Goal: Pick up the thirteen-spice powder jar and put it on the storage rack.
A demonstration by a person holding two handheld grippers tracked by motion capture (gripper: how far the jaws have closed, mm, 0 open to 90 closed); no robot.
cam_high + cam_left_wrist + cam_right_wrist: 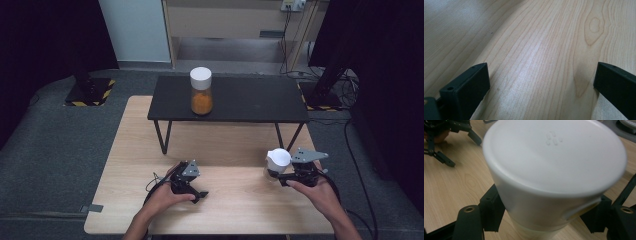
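A jar with a white lid (278,161) hangs just above the wooden table (235,145) at the right, and my right gripper (280,176) is shut on it. In the right gripper view the white lid (554,152) looms close, with the black pads (491,207) pressed against the jar's sides below it. My left gripper (200,193) rests low over the table at the left, held in a hand. Its jaws stand wide apart in the left gripper view, left gripper (541,82), with bare wood between them. A second jar (201,91) with orange filling and a white lid stands on the black bench (250,102).
The low black bench spans the far half of the wooden table on thin legs (162,136). Cables (357,170) trail off the right side. Grey carpet (60,150) surrounds the table, and dark stands with striped bases (90,92) sit at the back corners.
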